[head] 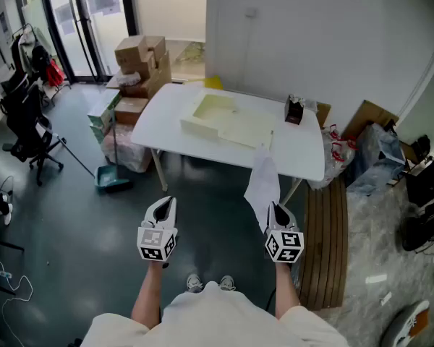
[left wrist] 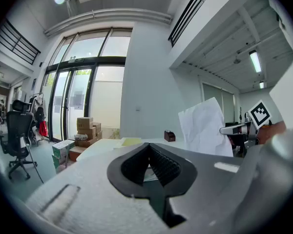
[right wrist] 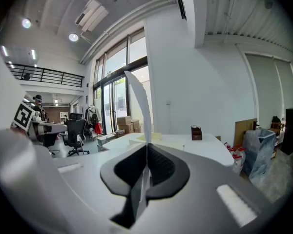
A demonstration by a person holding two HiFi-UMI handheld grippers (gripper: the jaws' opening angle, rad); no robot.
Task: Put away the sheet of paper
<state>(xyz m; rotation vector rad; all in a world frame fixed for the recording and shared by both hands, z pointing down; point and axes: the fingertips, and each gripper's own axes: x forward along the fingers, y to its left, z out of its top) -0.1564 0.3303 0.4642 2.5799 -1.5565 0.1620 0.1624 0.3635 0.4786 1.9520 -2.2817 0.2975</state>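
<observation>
A white sheet of paper (head: pixel 262 183) stands upright from my right gripper (head: pixel 277 210), which is shut on its lower edge. In the right gripper view the sheet (right wrist: pixel 139 101) shows edge-on, rising from between the closed jaws of the gripper (right wrist: pixel 146 147). My left gripper (head: pixel 163 207) hangs level with it to the left, shut and holding nothing. From the left gripper (left wrist: pixel 149 147) the sheet (left wrist: pixel 204 128) shows at the right. Ahead stands a white table (head: pixel 166 121) with a pale yellow open box (head: pixel 211 114) and a flat pale piece (head: pixel 242 130) beside it.
A small dark box (head: pixel 295 112) sits on the table's far right. Cardboard boxes (head: pixel 141 63) are stacked left of the table, with a dustpan (head: pixel 114 179) on the floor. A black office chair (head: pixel 25 125) stands far left. A wooden slatted bench (head: pixel 325 237) and bags (head: pixel 372 157) lie right.
</observation>
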